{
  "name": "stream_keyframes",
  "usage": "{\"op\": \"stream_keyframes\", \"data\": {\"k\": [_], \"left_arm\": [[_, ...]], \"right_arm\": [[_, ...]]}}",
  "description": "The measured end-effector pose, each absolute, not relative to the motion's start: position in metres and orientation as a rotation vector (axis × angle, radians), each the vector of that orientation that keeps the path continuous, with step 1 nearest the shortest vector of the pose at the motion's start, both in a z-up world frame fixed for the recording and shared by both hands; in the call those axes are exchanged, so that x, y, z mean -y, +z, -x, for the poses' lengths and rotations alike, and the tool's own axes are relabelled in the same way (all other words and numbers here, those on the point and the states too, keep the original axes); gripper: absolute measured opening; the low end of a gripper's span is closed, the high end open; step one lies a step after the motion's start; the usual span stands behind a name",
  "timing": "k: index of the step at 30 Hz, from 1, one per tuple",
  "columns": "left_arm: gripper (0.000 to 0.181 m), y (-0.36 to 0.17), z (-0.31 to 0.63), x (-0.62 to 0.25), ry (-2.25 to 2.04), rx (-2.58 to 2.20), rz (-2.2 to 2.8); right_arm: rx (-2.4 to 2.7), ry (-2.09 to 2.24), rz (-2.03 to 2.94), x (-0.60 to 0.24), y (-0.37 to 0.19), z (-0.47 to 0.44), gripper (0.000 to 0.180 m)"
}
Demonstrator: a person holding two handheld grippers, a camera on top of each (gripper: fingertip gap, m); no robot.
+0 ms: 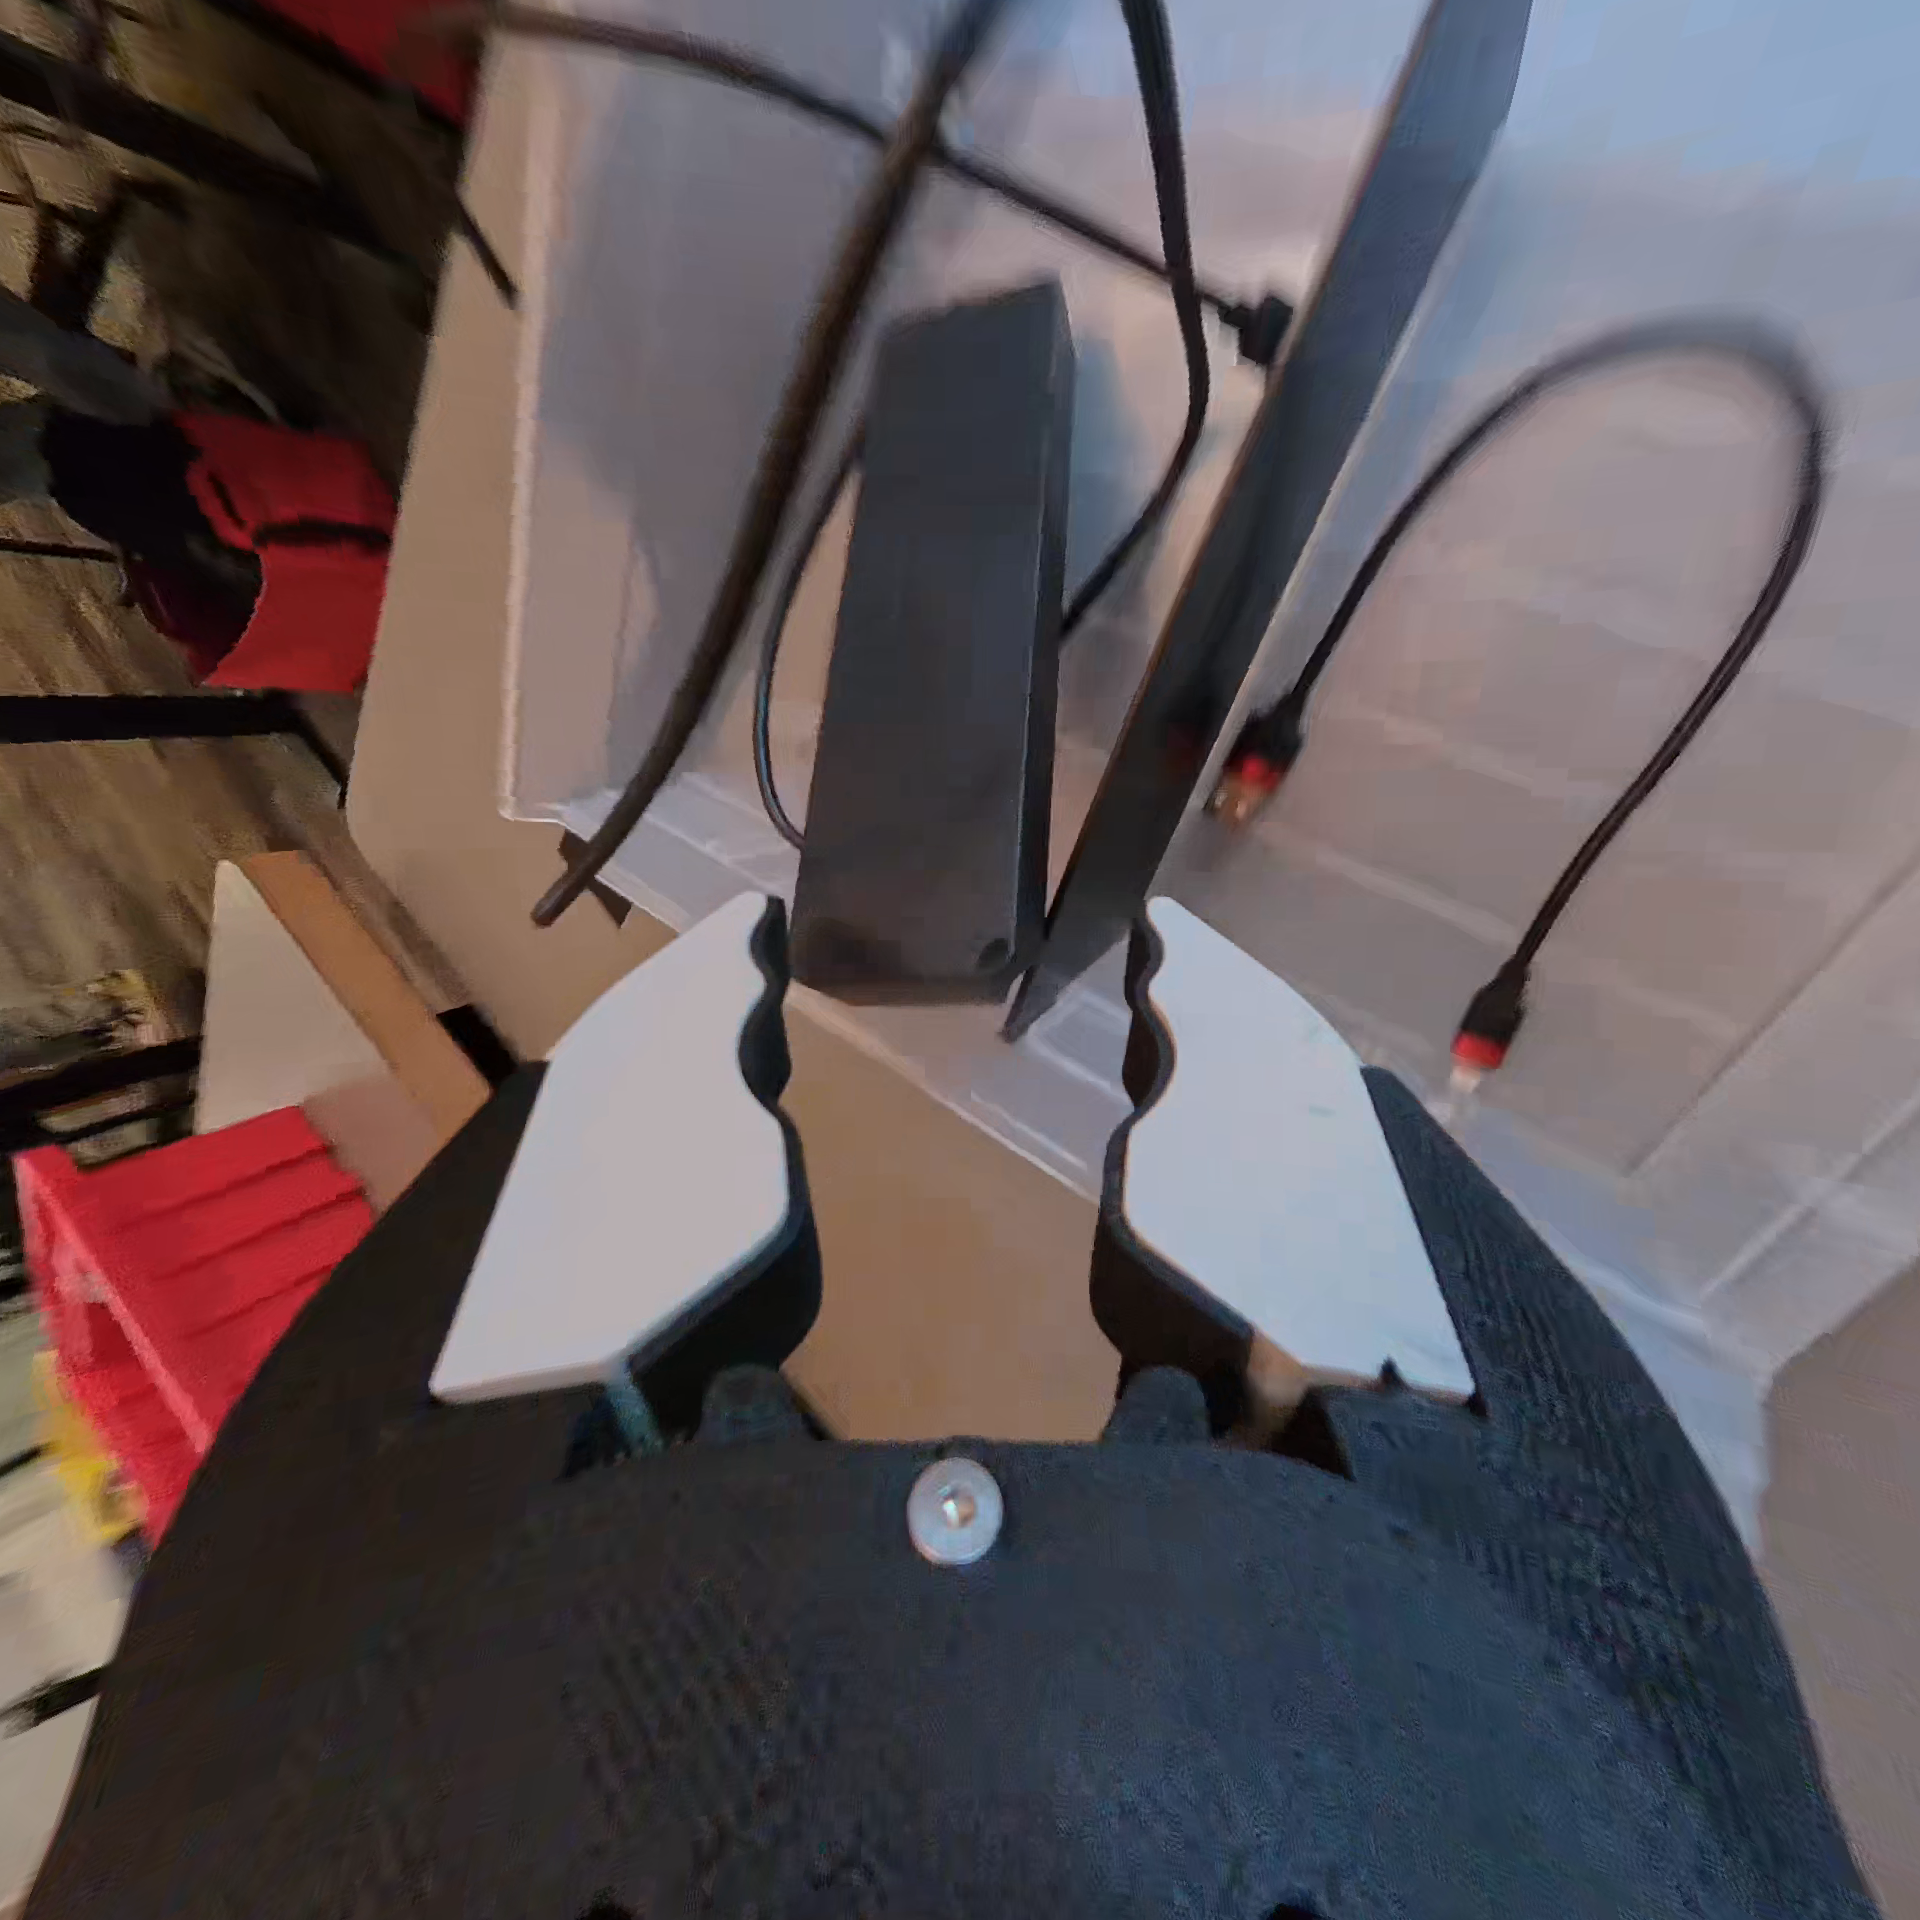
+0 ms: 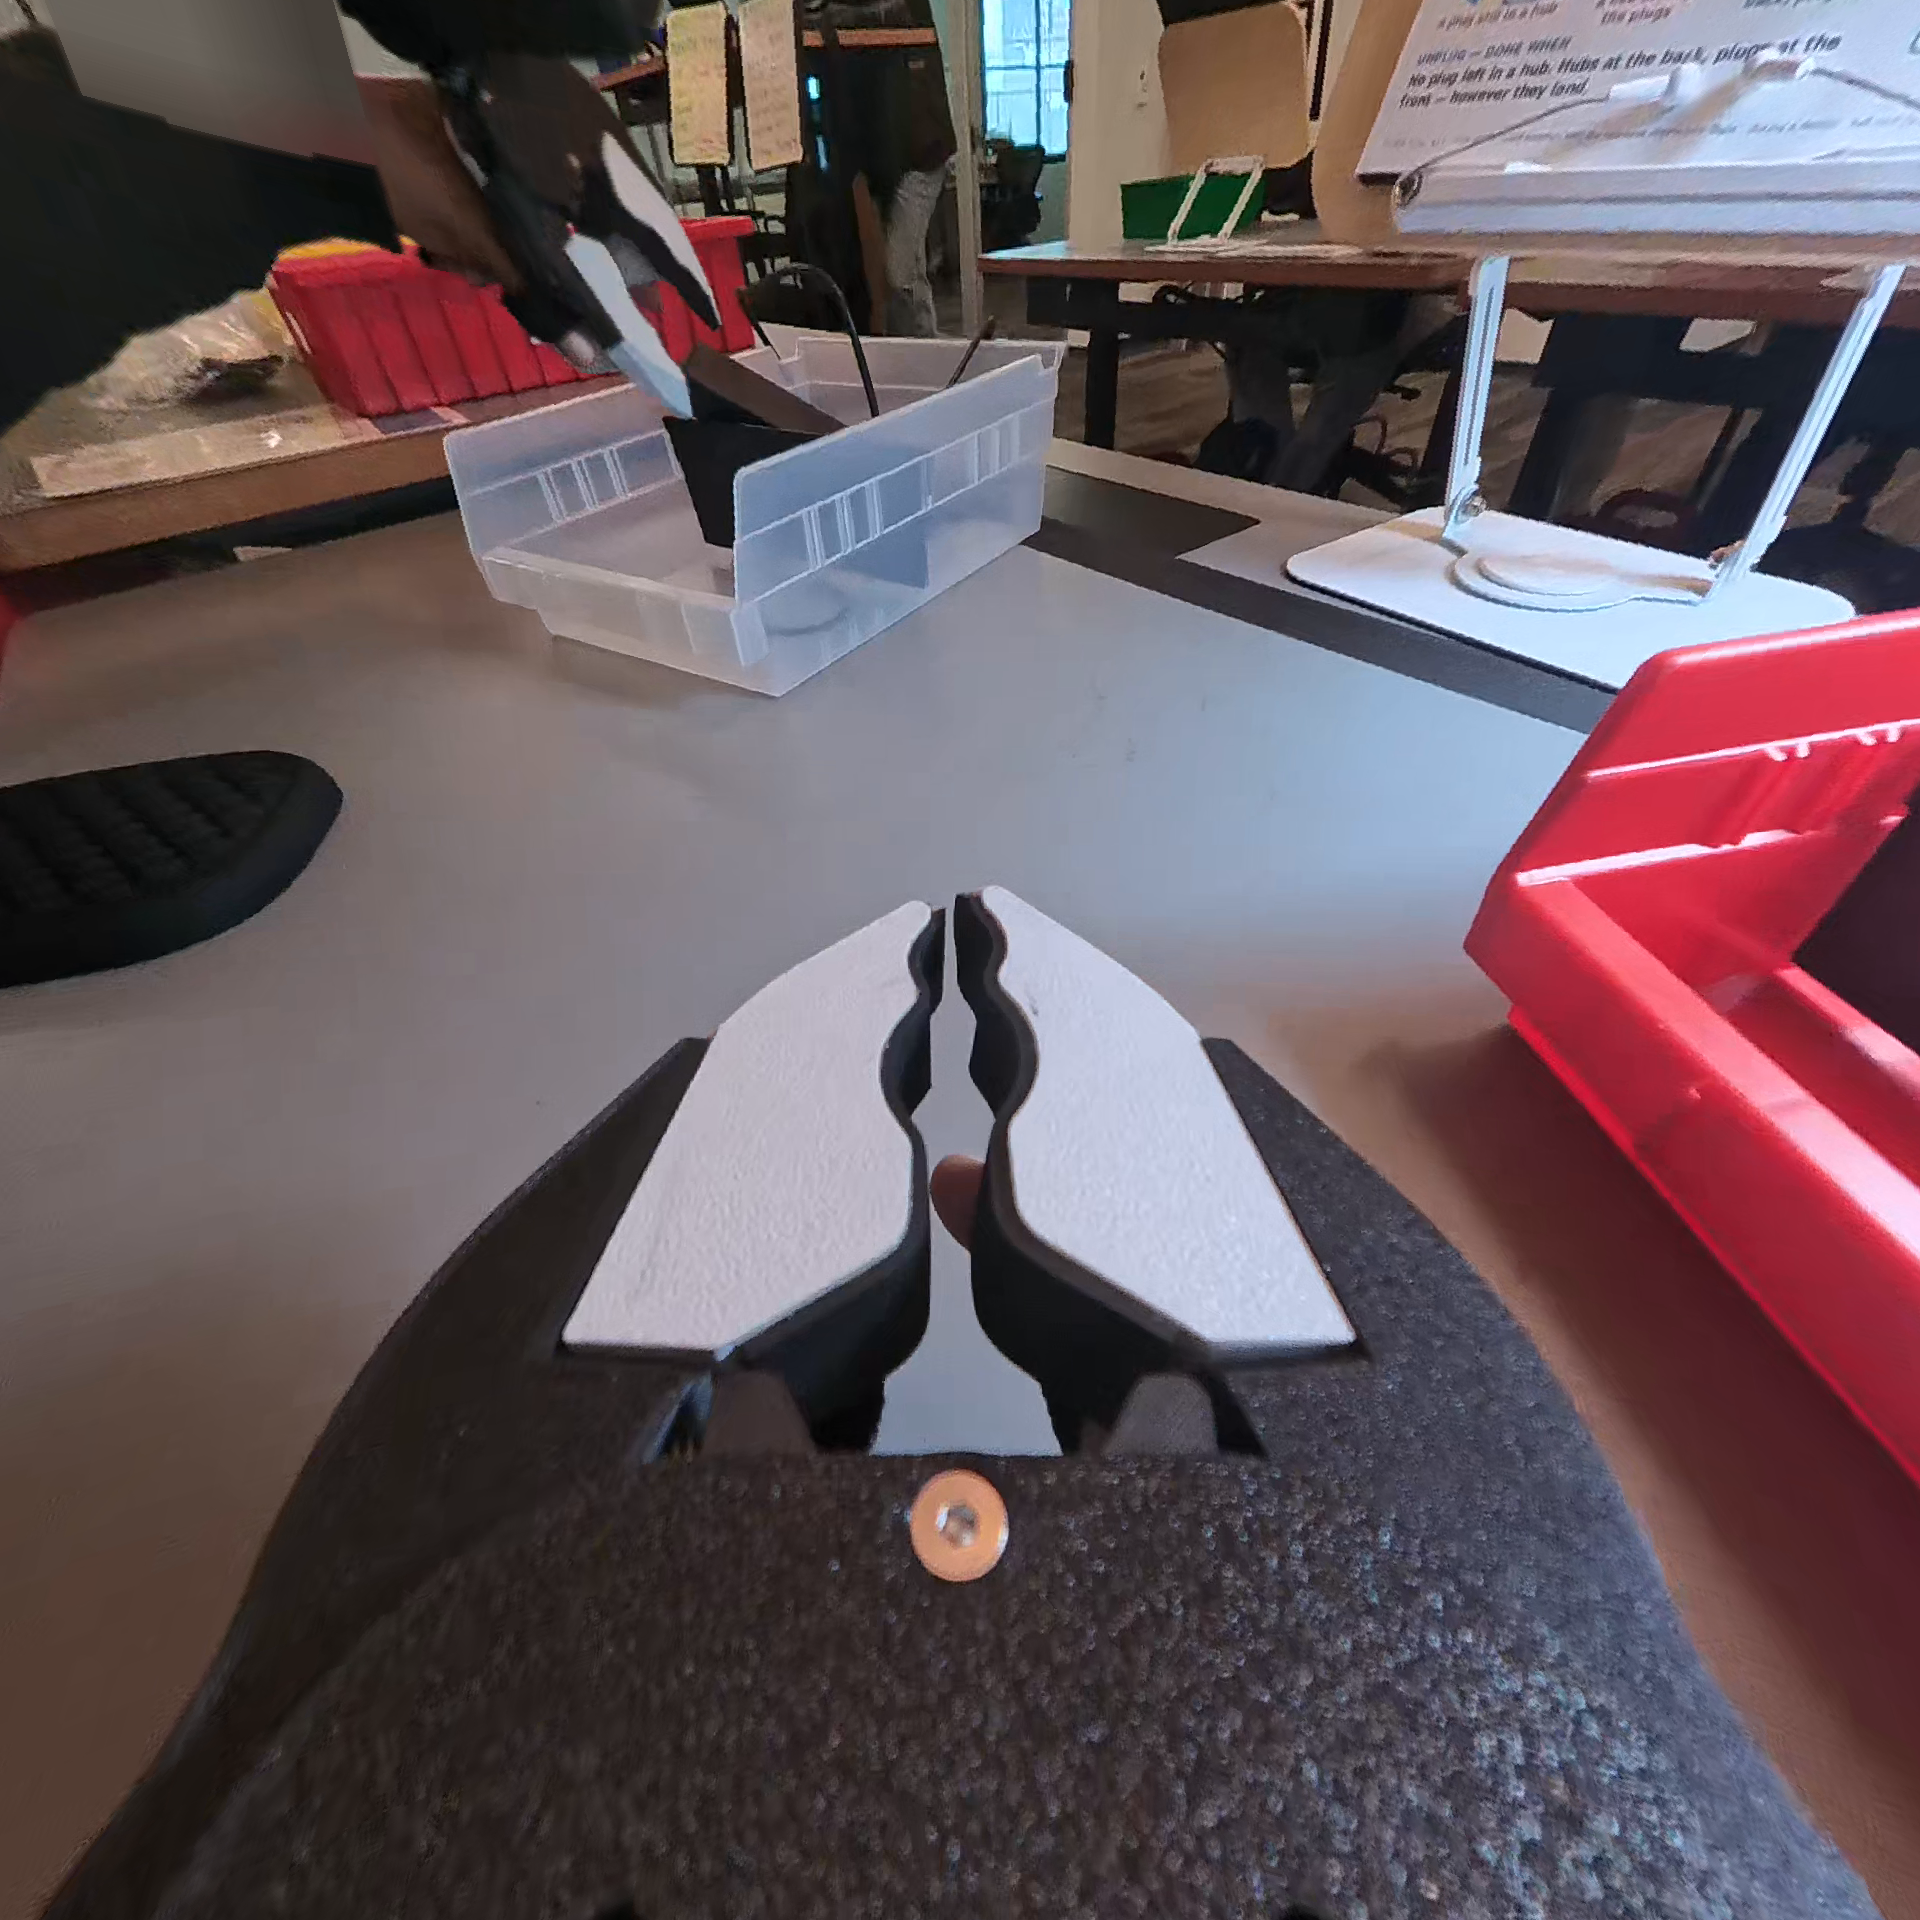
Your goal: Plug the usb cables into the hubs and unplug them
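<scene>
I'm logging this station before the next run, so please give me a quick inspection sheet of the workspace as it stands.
Surface: grey table, mostly bare.
Job's things: black hub standing on end in the clear bin, beside a black divider panel.
Clutter: red bin at right, black textured pad at left, white document stand behind.
Tongs: left tongs open around the hub's near end, contact unclear; right tongs shut, empty, low over the table.
Cables: black cable with red-tipped plugs loose in the bin; others blurred.
Surroundings: more tables, red crates, a person standing far back.
</scene>
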State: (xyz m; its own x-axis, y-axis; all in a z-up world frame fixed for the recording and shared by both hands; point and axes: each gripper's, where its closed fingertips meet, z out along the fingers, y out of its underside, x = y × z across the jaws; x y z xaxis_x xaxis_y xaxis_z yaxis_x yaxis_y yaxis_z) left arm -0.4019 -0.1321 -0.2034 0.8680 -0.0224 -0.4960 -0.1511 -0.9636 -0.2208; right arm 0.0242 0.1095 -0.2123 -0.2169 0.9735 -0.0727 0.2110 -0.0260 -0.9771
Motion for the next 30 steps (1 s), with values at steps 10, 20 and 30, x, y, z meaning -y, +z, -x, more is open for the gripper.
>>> {"op": "stream_keyframes", "data": {"k": [10,20,30], "left_arm": [[0.055,-0.224,0.415,0.142,0.437,-0.17,3.06],[0.023,-0.107,0.372,0.082,0.37,0.006,2.44],[0.023,-0.063,0.345,0.076,0.527,-0.076,2.339]], "right_arm": [[1.517,1.393,1.341,-0.111,-0.217,-0.028,0.002],[1.685,1.276,1.227,-0.085,-0.233,-0.022,0.002],[1.752,1.163,1.058,-0.067,-0.228,-0.024,0.003]]}}
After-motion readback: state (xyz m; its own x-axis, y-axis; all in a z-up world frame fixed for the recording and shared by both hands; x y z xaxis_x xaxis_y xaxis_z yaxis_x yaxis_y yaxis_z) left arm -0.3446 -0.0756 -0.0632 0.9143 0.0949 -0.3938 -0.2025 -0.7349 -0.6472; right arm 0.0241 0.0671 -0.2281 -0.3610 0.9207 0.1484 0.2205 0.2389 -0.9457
